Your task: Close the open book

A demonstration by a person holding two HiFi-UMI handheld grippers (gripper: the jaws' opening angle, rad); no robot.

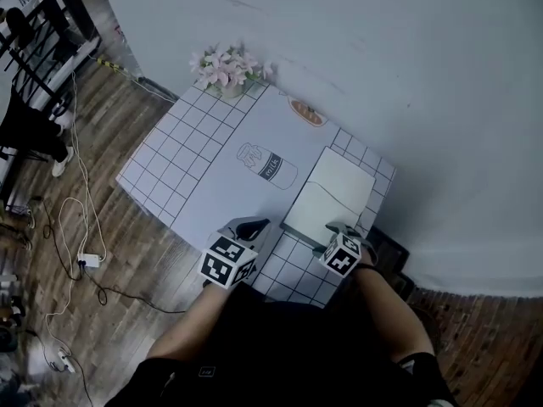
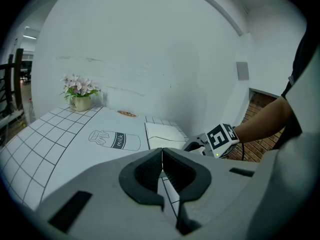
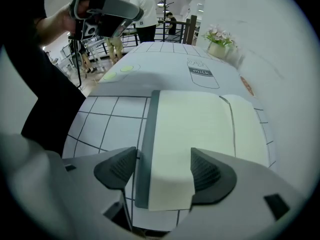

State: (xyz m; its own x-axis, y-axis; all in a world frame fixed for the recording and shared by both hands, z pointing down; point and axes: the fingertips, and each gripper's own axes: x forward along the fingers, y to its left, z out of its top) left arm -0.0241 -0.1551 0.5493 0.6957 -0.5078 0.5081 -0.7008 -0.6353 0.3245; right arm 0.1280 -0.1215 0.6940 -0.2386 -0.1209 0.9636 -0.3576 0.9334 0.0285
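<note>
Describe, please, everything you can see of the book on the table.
The book lies open and flat on the table, at its right end. Its pages look like blank cream paper, with one crease line across them. A grey-green cover edge shows along one side. The near end of the page sits between the spread fingers of the right gripper; whether they touch it I cannot tell. Nothing else lies on it.
</note>
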